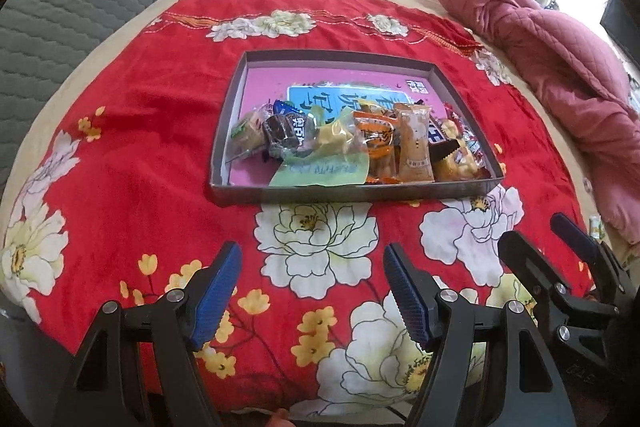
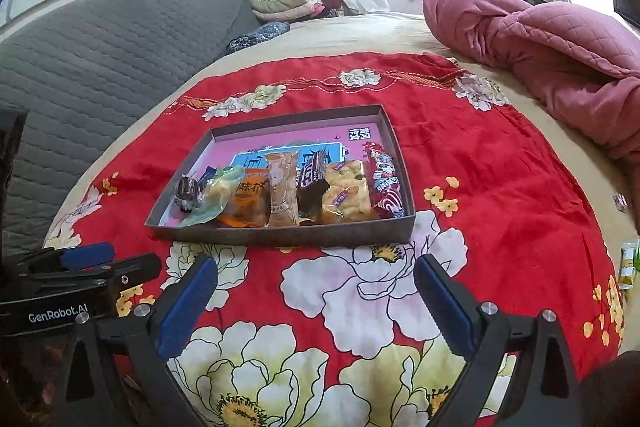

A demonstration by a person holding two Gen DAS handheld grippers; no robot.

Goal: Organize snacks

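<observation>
Evidently near done: snacks [image 2: 288, 187] lie inside tray [image 2: 280, 237]; one packet [image 2: 628, 265] well right of tray, on bed. Left gripper [image 1: 312, 297] and right gripper [image 2: 316, 301]: jaws apart, empty.

Snacks [image 1: 360, 143]: assorted wrapped packets, lying packed side by side along the tray's near wall.
Tray [image 1: 352, 193]: shallow grey box, pink floor, flat on red floral cloth.

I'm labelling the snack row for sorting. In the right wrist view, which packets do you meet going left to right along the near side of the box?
Dark brown wrapped sweet → pale green packet → orange packet → tall beige packet → yellow rice-crisp bar → red-and-white packet.
</observation>
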